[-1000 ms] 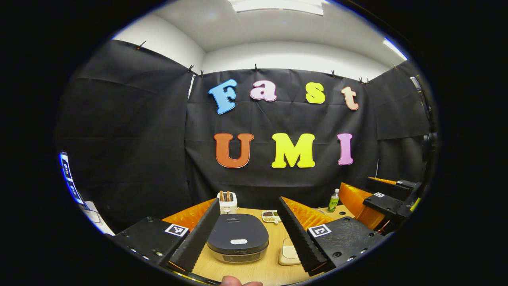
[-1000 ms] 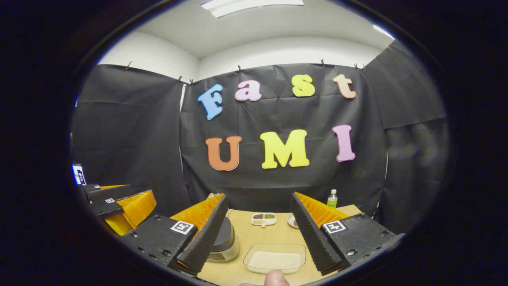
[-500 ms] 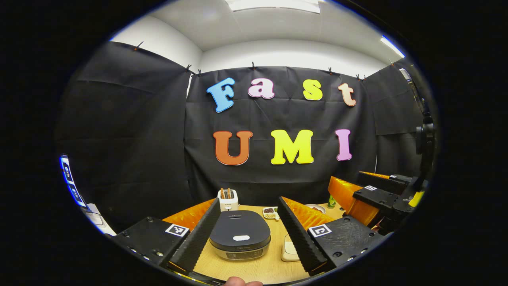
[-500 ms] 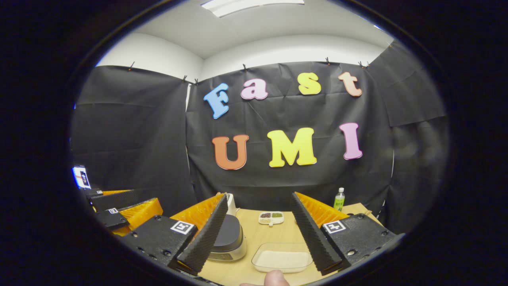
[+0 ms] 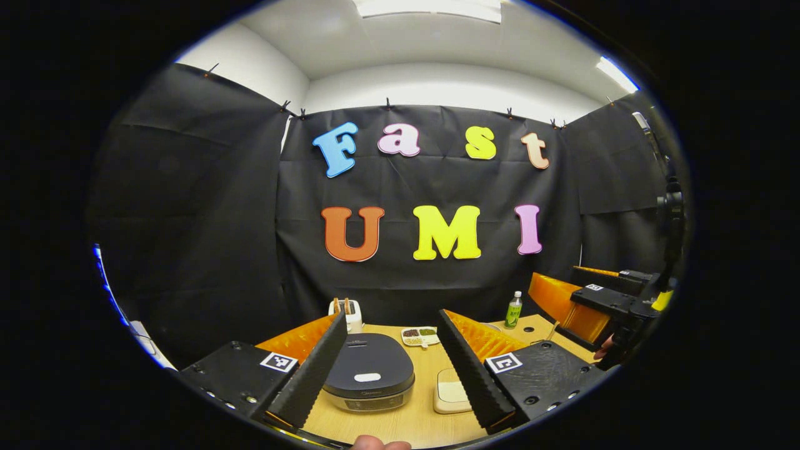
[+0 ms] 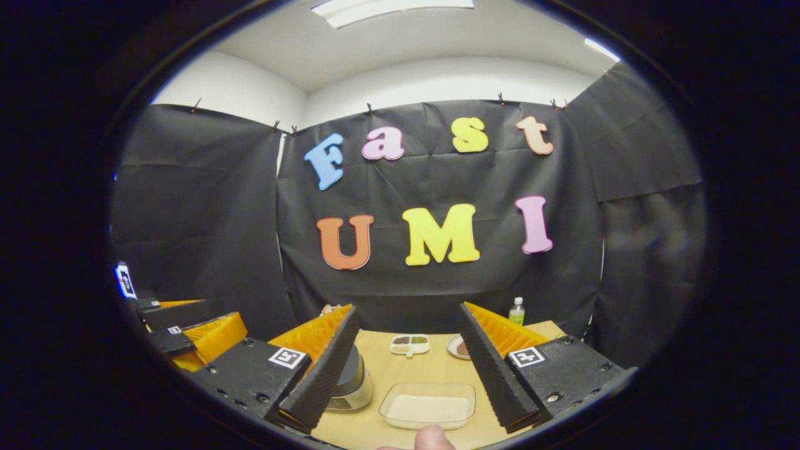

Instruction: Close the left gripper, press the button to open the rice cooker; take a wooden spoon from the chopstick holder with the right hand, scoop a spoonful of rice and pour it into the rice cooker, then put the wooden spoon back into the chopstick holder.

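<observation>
Cooker (image 5: 370,374) sits lid-down toward the counter's (image 5: 406,419) near edge, framed between the left gripper's (image 5: 392,369) spread jaws, so the pale button (image 5: 367,377) on its lid faces straight up at them. Those jaws stand wide apart, which judging by the task is wrong for pressing: they would need to come together first. Holder (image 5: 345,312) with two wooden handles poking up stands at the far edge just behind the cooker, so the lid may swing up close to it. Right gripper (image 6: 406,375), jaws likewise wide and holding nothing, hangs above the clear rice tray (image 6: 428,406) near the front edge, with the cooker (image 6: 351,378) just beside its left jaw. A sectioned dish (image 6: 409,343), a small plate (image 6: 458,347) and a bottle (image 6: 516,310) line the far edge, leaving bare counter mid-way for the spoon's travel. A fingertip (image 6: 431,439) shows at the bottom rim.
</observation>
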A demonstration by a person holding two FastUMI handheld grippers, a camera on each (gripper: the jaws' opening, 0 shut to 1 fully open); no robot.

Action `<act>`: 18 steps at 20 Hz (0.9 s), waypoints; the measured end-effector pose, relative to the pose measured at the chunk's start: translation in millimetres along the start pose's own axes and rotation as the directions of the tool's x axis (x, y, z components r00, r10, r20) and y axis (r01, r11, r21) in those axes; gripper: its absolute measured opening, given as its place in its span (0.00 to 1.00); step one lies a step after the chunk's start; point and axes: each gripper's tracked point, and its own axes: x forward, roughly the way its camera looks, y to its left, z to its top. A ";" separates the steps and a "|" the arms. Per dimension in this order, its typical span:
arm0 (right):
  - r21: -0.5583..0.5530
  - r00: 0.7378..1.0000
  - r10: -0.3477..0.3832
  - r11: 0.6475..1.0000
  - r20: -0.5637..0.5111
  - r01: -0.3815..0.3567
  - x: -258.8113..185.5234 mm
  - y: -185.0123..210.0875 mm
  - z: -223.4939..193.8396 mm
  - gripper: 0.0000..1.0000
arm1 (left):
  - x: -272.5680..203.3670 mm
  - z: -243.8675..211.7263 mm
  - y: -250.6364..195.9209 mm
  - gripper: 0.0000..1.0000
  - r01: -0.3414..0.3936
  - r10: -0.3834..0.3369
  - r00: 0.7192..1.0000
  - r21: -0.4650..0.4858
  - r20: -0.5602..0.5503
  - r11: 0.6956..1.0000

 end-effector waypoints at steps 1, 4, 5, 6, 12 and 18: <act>0.000 1.000 -0.014 1.000 0.006 0.014 -0.2 -6.3 -0.1 0.95 | 0.5 -1.9 -0.2 0.94 -0.001 0.001 1.000 0.005 -0.007 1.000; -0.002 0.999 -0.054 0.999 0.000 0.054 2.3 -25.8 -6.2 0.95 | 5.9 -8.0 1.5 0.94 -0.013 0.013 0.999 -0.001 -0.035 1.000; -0.004 0.998 -0.059 0.998 -0.007 0.059 3.3 -29.9 -8.9 1.00 | 6.2 -12.5 2.7 0.94 -0.018 0.018 0.998 -0.009 -0.053 1.000; -0.003 0.998 -0.062 0.998 -0.014 0.062 5.6 -33.0 -11.4 1.00 | 6.9 -17.8 3.0 0.94 -0.026 0.025 0.997 -0.013 -0.074 1.000; -0.010 0.997 -0.049 0.999 -0.056 0.049 26.7 -45.7 -20.5 1.00 | 18.0 -34.8 5.8 0.94 -0.050 0.047 0.987 -0.017 -0.155 0.999; 0.005 0.995 -0.053 0.999 -0.081 0.054 51.2 -74.3 -28.0 1.00 | 38.5 -79.2 21.9 0.95 -0.085 0.055 0.932 -0.068 -0.359 0.994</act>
